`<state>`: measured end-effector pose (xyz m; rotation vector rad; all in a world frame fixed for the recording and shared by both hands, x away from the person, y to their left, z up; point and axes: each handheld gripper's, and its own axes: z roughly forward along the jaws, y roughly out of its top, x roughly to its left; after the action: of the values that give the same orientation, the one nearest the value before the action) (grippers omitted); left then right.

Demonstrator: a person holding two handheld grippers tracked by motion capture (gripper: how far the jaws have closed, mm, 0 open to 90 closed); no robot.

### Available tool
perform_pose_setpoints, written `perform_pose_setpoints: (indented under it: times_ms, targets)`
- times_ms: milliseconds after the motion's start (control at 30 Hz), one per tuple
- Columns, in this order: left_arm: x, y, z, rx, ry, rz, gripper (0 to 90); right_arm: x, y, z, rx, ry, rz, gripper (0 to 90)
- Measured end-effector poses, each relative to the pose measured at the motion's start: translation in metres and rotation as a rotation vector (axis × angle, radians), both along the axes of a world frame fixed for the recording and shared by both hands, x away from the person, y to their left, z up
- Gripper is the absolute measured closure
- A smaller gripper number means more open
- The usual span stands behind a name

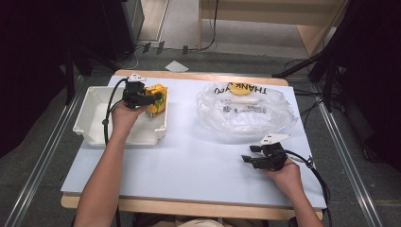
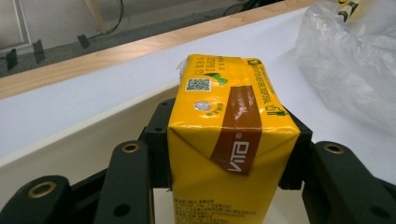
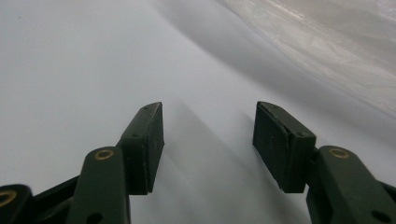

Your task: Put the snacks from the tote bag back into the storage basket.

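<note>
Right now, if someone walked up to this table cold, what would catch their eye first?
Probably the bright yellow Vita drink carton, clamped between the jaws of the left gripper over the right end of the white plastic bin at the table's left. Next, the crumpled clear plastic bag printed THANK at the far right, with something yellow inside. The right gripper rests open and empty on the white tabletop in front of it.

Yellow juice carton (image 2: 229, 140) between black jaws, above white bin (image 2: 93, 135).
</note>
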<state>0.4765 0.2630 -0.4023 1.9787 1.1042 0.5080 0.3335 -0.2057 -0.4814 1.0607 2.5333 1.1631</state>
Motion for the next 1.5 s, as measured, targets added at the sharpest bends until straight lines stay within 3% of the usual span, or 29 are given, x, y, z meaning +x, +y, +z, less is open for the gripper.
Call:
perform_pose_setpoints:
  times_ms: [67,233,433,767,967,1100,1333,1500]
  targets:
    - [-0.004,0.001,0.000,0.018,0.002,-0.007,51.7,0.000,0.000,0.000,-0.001,-0.001,-0.001,44.2]
    - [-0.008,0.011,-0.004,-0.020,0.027,-0.001,51.3,0.000,0.000,0.000,-0.003,-0.003,0.000,44.1]
    - [-0.009,0.011,-0.005,0.002,0.064,-0.017,48.6,0.000,0.000,0.000,-0.003,-0.002,0.002,44.2]
    - [-0.009,0.010,-0.005,0.006,0.088,-0.023,45.7,0.000,0.000,0.000,-0.003,-0.003,0.004,44.1]
    - [-0.011,0.010,0.000,-0.022,0.087,-0.024,43.5,0.000,0.000,0.000,-0.002,-0.002,0.003,43.7]
    - [-0.011,0.012,0.007,-0.057,0.126,-0.010,40.1,0.000,0.000,0.000,-0.001,-0.001,0.003,43.3]
    - [-0.017,0.014,0.015,-0.040,0.117,0.006,40.3,0.000,0.000,0.000,0.002,0.002,0.005,42.7]
    - [-0.021,0.019,0.022,-0.075,0.108,0.014,40.9,0.000,0.000,0.000,0.003,0.002,0.005,42.4]
